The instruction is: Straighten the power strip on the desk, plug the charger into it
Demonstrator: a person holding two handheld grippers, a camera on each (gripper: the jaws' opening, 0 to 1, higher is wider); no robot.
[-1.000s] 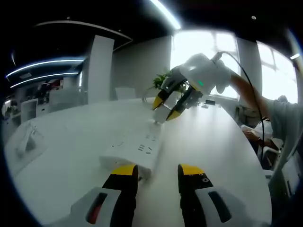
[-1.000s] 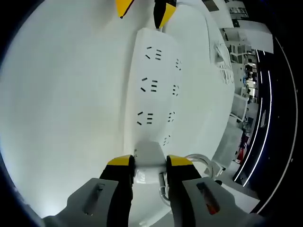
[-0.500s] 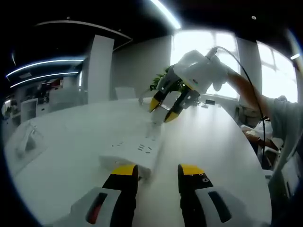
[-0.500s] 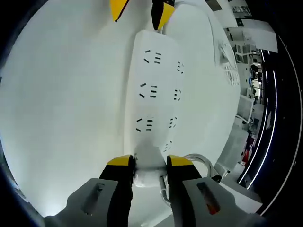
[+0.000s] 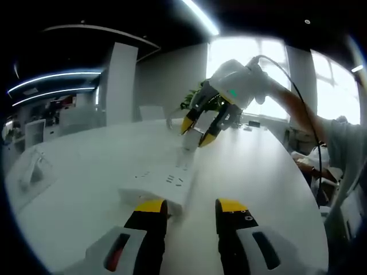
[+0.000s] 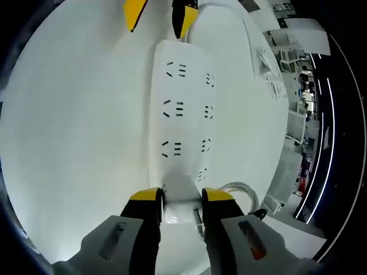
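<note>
A white power strip (image 5: 166, 180) lies lengthwise on the white desk (image 5: 264, 183). My left gripper (image 5: 191, 206) stands open at its near end, and the strip's corner sits just ahead of the left jaw. Over the strip's far end hangs my right gripper (image 5: 198, 132), held by a person's arm. In the right gripper view the power strip (image 6: 183, 109) runs away from the right gripper (image 6: 180, 195), which is shut on a small white charger (image 6: 181, 207). The charger sits at the strip's last sockets; whether it touches them I cannot tell. The left gripper's (image 6: 157, 10) yellow tips show at the other end.
A grey cable loop (image 6: 241, 189) curls on the desk beside the charger. A white wire rack (image 5: 31, 169) stands at the desk's left side. A person's sleeve (image 5: 344, 143) and a potted plant (image 5: 192, 97) are at the far end. Chairs stand beyond the desk's right edge.
The right gripper has risen a little above the strip's far end with the charger between its jaws. My left gripper and the power strip have stayed put.
</note>
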